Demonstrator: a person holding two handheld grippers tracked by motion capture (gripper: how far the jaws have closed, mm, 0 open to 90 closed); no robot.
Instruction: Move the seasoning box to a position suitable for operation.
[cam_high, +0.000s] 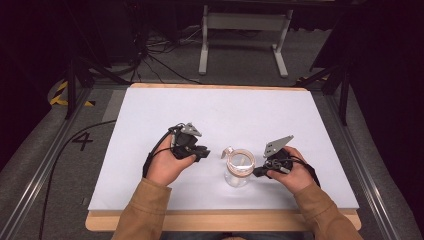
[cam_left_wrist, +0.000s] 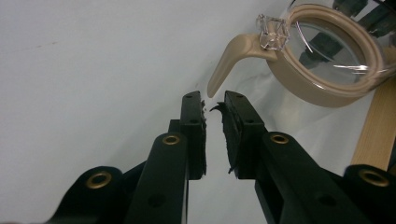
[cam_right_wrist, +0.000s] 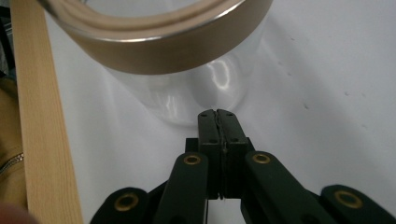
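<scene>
While the single glass jar (cam_high: 239, 169) stands upright near the front edge of the white table (cam_high: 150, 115), one gripper flanks it on each side. The left gripper (cam_left_wrist: 213, 108) sits just left of the jar, jaws a narrow gap apart and empty, aimed at the tip of the tan lid handle (cam_left_wrist: 229, 60), which juts from the jar's rim toward it. The right gripper (cam_right_wrist: 218, 113) lies just right of the jar, jaws pressed together on nothing, tips close to the glass wall. The right one looks nearer the jar; the left is nearer the handle. Count: one jar, one lid, two grippers.
</scene>
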